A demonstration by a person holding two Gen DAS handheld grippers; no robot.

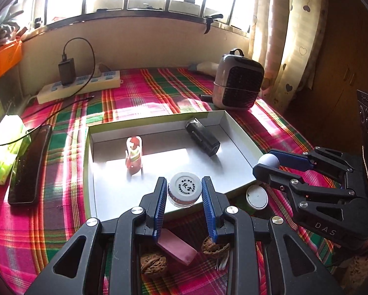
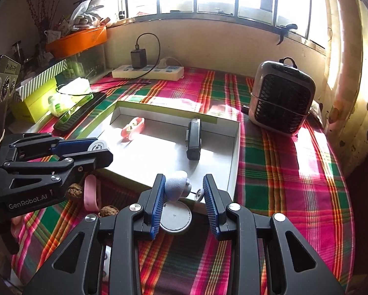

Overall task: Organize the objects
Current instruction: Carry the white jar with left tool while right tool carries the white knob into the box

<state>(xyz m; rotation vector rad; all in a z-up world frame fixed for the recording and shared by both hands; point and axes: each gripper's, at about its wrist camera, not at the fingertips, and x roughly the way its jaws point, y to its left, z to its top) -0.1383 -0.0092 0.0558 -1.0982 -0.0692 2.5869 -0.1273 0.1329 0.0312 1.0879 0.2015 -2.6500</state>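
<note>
Left hand-held gripper (image 1: 184, 194) clamps white-capped glass jar (image 1: 184, 188) over shallow white cardboard tray (image 1: 243, 132); right hand-held gripper (image 2: 184, 194) pinches grey-white ball (image 2: 175, 188) at tray edge. Walnuts (image 1: 153, 263), pink block (image 1: 177, 249) below, unsorted.

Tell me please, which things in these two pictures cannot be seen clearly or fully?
- Jar cap, left wrist view: the printed characters are too small to read.
- Pink block, left wrist view: the left gripper's finger covers its far end.
- Round grey disc, right wrist view: the right gripper's finger and the grey rounded object partly hide it.
- Windows, both views: overexposed, outside unseen.
</note>
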